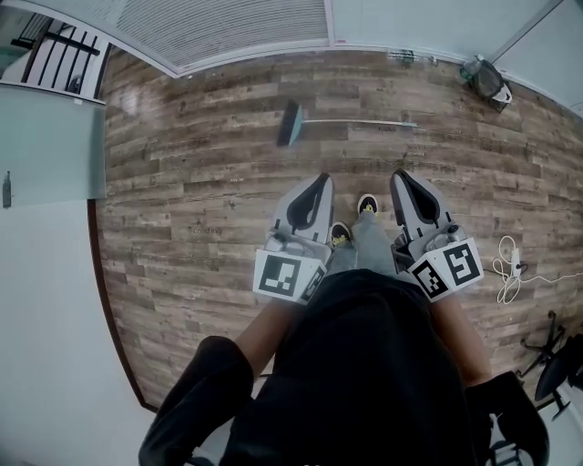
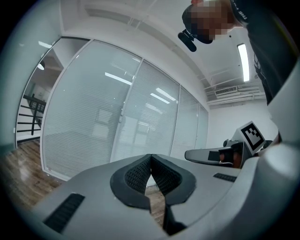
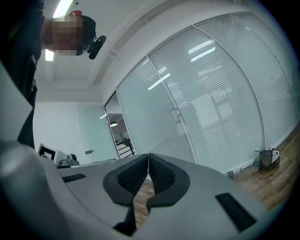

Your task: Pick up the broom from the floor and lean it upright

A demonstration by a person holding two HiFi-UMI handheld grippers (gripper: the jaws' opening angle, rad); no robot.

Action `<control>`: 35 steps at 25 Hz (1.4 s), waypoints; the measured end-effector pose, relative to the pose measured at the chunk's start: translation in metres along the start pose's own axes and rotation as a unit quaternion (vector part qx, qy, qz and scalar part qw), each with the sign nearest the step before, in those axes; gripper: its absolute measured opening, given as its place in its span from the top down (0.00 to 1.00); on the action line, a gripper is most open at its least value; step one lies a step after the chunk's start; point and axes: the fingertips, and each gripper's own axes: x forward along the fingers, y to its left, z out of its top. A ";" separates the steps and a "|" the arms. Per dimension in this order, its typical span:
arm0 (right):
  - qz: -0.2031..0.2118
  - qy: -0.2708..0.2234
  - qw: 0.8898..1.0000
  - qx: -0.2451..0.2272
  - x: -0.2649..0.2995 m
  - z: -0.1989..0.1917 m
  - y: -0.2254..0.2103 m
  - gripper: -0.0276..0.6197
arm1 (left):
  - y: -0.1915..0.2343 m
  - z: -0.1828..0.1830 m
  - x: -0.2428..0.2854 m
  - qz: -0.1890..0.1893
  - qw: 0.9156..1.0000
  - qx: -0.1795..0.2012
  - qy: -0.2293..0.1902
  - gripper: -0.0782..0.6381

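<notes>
Floor (image 1: 182,191) holds the broom (image 1: 351,121) ahead, lying crosswise: head before left tongs (image 1: 320,181), handle-end before right tongs (image 1: 402,177), both pressed together.

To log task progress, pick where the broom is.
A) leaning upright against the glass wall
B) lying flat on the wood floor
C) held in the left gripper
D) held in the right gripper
B: the head view shows the broom lying flat on the wood floor.

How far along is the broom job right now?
Nothing done yet: the broom lies flat on the wood floor near the glass wall. In hand: nothing; the left gripper and right gripper are shut, empty, well short of it. Left: reach it, grasp, lift, lean it upright.
</notes>
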 end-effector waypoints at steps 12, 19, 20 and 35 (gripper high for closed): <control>0.007 -0.021 1.000 0.015 0.035 0.037 -0.083 0.93 | -0.006 0.016 0.093 0.003 1.000 0.022 0.013 0.86; 0.010 -0.037 0.999 0.028 0.048 0.047 -0.129 0.93 | -0.014 0.015 0.135 0.004 0.999 0.044 0.023 0.86; 0.010 -0.037 0.999 0.029 0.050 0.048 -0.135 0.93 | -0.015 0.014 0.140 0.005 0.999 0.047 0.024 0.86; 0.003 -0.042 0.998 0.049 0.079 0.055 -0.157 0.93 | 0.004 0.022 0.167 0.010 0.998 0.050 0.035 0.86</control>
